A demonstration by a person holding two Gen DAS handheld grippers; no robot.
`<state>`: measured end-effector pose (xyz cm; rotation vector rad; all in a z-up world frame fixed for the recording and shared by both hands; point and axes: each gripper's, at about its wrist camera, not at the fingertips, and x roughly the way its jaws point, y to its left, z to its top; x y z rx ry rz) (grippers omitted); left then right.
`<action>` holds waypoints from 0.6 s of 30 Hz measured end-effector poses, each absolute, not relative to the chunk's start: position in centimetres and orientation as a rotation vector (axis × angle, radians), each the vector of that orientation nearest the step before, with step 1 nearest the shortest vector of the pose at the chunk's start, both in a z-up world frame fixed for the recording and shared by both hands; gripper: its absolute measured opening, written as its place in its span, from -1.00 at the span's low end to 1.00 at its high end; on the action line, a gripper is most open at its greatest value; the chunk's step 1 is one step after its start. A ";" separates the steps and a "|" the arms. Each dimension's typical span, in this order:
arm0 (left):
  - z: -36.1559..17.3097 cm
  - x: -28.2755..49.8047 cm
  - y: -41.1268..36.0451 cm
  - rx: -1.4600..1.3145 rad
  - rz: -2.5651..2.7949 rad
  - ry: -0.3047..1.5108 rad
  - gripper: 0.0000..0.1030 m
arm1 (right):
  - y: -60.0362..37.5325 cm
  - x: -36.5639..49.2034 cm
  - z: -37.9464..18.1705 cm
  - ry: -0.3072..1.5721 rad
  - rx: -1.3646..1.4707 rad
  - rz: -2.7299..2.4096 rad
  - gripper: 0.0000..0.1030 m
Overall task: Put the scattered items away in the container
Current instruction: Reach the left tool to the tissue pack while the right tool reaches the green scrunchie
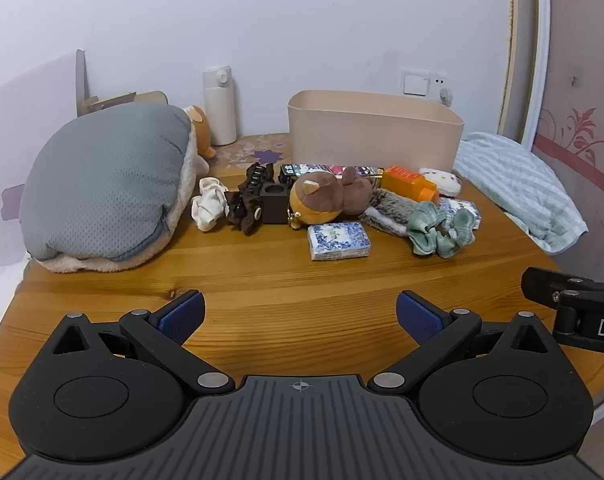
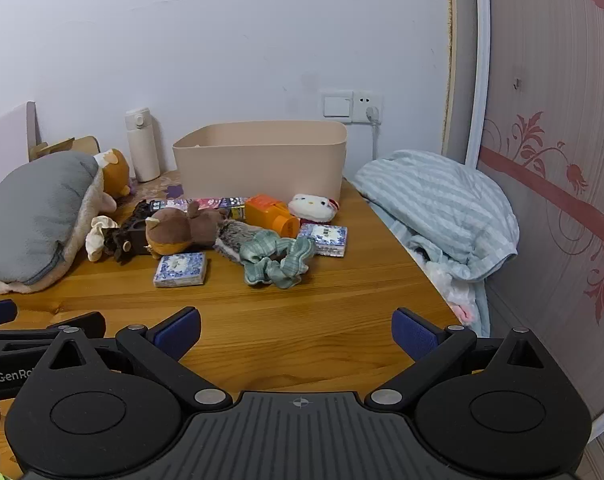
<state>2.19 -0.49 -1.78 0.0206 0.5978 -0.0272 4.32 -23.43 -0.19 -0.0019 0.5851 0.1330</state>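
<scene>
A beige container (image 1: 376, 128) (image 2: 262, 160) stands at the back of the wooden table (image 1: 282, 280). In front of it lie scattered items: a blue patterned tissue pack (image 1: 339, 241) (image 2: 180, 269), a second pack (image 2: 325, 239), a green scrunchie (image 1: 440, 229) (image 2: 277, 261), a brown plush (image 1: 330, 199) (image 2: 178, 229), an orange bottle (image 1: 409, 183) (image 2: 272, 214), a white cat plush (image 2: 313, 207), a white scrunchie (image 1: 209, 203), a dark hair clip (image 1: 248, 200). My left gripper (image 1: 300, 314) and right gripper (image 2: 296, 332) are open and empty, low over the table's near side.
A grey cushion (image 1: 102, 184) lies at the left. A white flask (image 1: 220, 106) stands by the wall. A striped blue blanket (image 2: 442, 208) lies at the table's right edge. The right gripper's side (image 1: 574, 304) shows at the left wrist view's right edge.
</scene>
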 end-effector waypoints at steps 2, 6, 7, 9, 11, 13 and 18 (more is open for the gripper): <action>-1.9 2.4 -0.5 0.023 -0.029 0.601 1.00 | -23.5 4.6 -0.3 0.586 0.001 0.129 0.99; -1.9 2.9 -0.6 0.023 -0.024 0.607 1.00 | -23.4 5.3 -0.4 0.591 -0.007 0.132 0.99; -1.9 3.1 -0.6 0.023 -0.022 0.609 1.00 | -23.3 5.4 -0.5 0.593 -0.011 0.131 0.99; -2.0 3.6 -0.5 0.025 -0.018 0.613 1.00 | -23.3 5.8 -0.7 0.598 -0.015 0.131 0.99; -2.1 4.1 -0.6 0.031 -0.014 0.619 1.00 | -23.1 6.3 -0.8 0.604 -0.015 0.127 0.99; -2.2 4.6 -0.5 0.035 -0.014 0.625 1.00 | -23.1 6.9 -1.1 0.615 -0.013 0.129 0.99; -2.4 6.2 -0.4 0.029 -0.022 0.630 1.00 | -23.0 8.3 -1.7 0.641 -0.011 0.139 0.99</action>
